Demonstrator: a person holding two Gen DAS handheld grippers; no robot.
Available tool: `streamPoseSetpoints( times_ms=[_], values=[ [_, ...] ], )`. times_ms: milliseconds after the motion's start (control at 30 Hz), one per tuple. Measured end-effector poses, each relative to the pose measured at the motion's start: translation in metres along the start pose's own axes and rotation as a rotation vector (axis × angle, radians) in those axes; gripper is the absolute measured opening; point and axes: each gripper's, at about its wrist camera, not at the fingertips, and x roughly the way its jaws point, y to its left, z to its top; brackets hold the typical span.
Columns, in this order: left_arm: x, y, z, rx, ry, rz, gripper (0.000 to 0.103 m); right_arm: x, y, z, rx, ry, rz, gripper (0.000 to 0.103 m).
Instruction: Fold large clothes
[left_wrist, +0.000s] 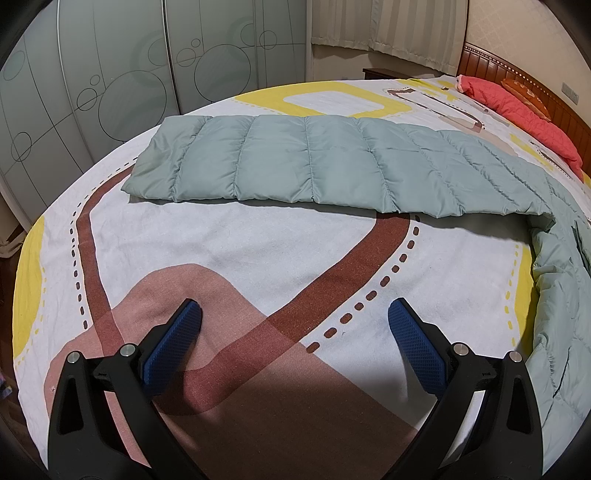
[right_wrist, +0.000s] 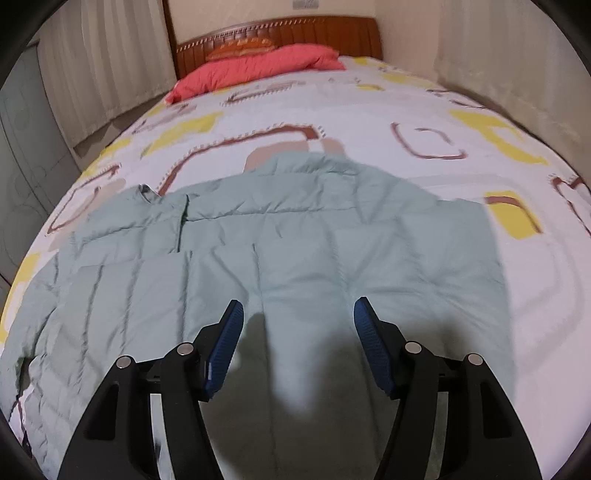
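The jaws of both grippers stand apart with nothing between them: the left gripper (left_wrist: 294, 314) hovers wide open over the bare patterned bedsheet (left_wrist: 258, 236), and the right gripper (right_wrist: 298, 314) hangs open above the pale green quilted coat (right_wrist: 295, 236), its blue pads (right_wrist: 369, 339) clear of the fabric — a shadow of the tool falls on the cloth just below. The coat lies spread on the bed, padded in stitched panels; in the left wrist view one long part of it (left_wrist: 306, 166) stretches flat across the middle of the sheet, well ahead of the left gripper, while the rest bunches along the right edge of the picture. In the right wrist view (somewhat blurred) the coat fills the near half of the bed, its collar end toward the headboard (right_wrist: 277, 35). A coral-red padded garment (right_wrist: 258, 66) lies at the head of the bed, touching an orange pillow (right_wrist: 243, 48) — well apart from the green coat. Frosted wardrobe doors (left_wrist: 110, 74) and curtains (left_wrist: 369, 22) stand beyond the bed.
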Motion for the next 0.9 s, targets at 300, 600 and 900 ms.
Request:
streamPoseSetpoints(
  times_ms=[300,600,900],
  values=[
    [0.000,0.000,0.001,-0.002,0.001,-0.003,0.101,0.019,-0.007,-0.030,-0.005,0.020,-0.054,0.063],
    [-0.008,0.020,0.008,-0.041,0.020,-0.121,0.101,0.017,-0.004,-0.037,-0.006,-0.004,-0.056,0.065],
    [-0.002,0.101,0.026,-0.302,-0.007,-0.178,0.101,0.017,-0.004,-0.040,-0.009,-0.012,-0.049,0.069]
  ],
)
